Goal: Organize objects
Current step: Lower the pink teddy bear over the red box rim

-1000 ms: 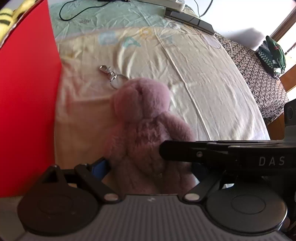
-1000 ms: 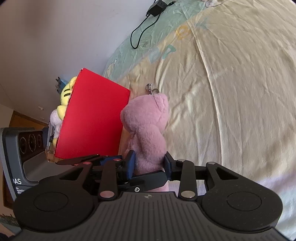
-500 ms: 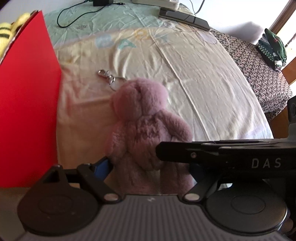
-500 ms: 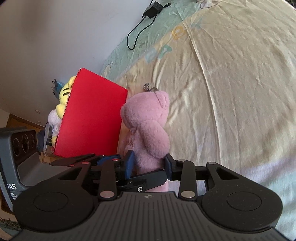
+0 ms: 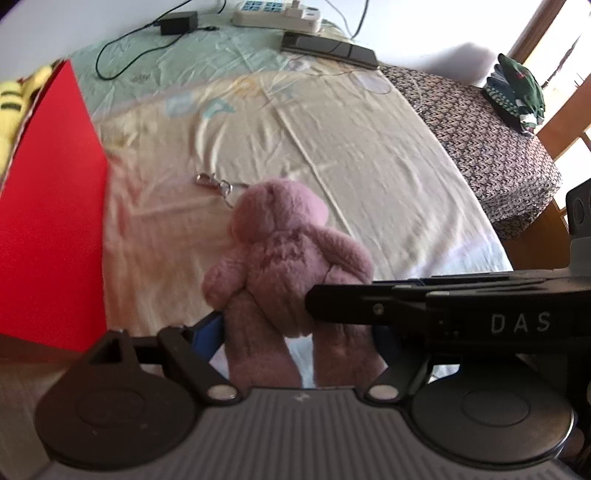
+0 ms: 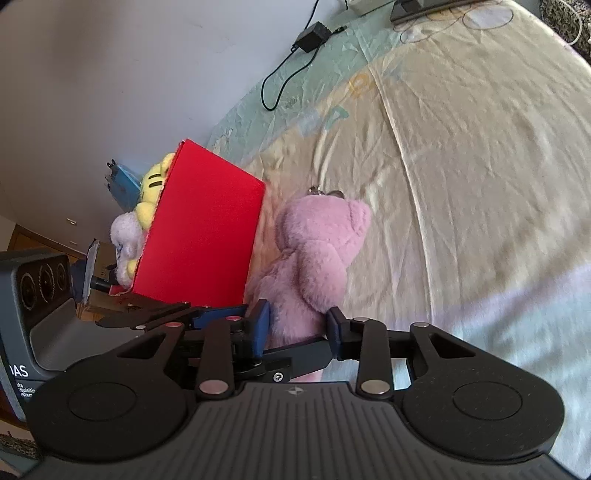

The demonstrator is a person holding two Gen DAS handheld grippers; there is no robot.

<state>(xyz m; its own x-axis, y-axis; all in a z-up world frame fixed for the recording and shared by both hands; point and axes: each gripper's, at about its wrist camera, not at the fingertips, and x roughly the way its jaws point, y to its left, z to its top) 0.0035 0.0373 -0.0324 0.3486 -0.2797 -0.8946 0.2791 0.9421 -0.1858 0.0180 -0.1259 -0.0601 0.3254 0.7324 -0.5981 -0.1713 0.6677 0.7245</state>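
Observation:
A pink plush bear (image 5: 280,251) with a metal keychain clasp (image 5: 210,181) hangs just right of a red box (image 5: 48,240) on the bed. My left gripper (image 5: 299,332) straddles its two legs; its jaws are closing and the blue pads touch the fur on both sides. From the right, my right gripper (image 6: 298,325) is shut on the bear's (image 6: 314,258) lower body, and one of its black fingers (image 5: 406,306) crosses the left wrist view. Inside the red box (image 6: 207,229) sit a yellow striped plush (image 6: 155,184) and a lilac plush (image 6: 127,236).
The cream bed sheet (image 5: 369,166) stretches away behind the bear. At its far edge lie a white power strip (image 5: 277,16), a black adapter with cable (image 5: 177,26) and a dark flat device (image 5: 328,48). A patterned blanket (image 5: 480,122) with green clothes (image 5: 517,85) is at the right.
Both grippers have risen a little with the bear between them. The left jaws have narrowed onto its legs, and the clasp now trails on the sheet behind the lifted head.

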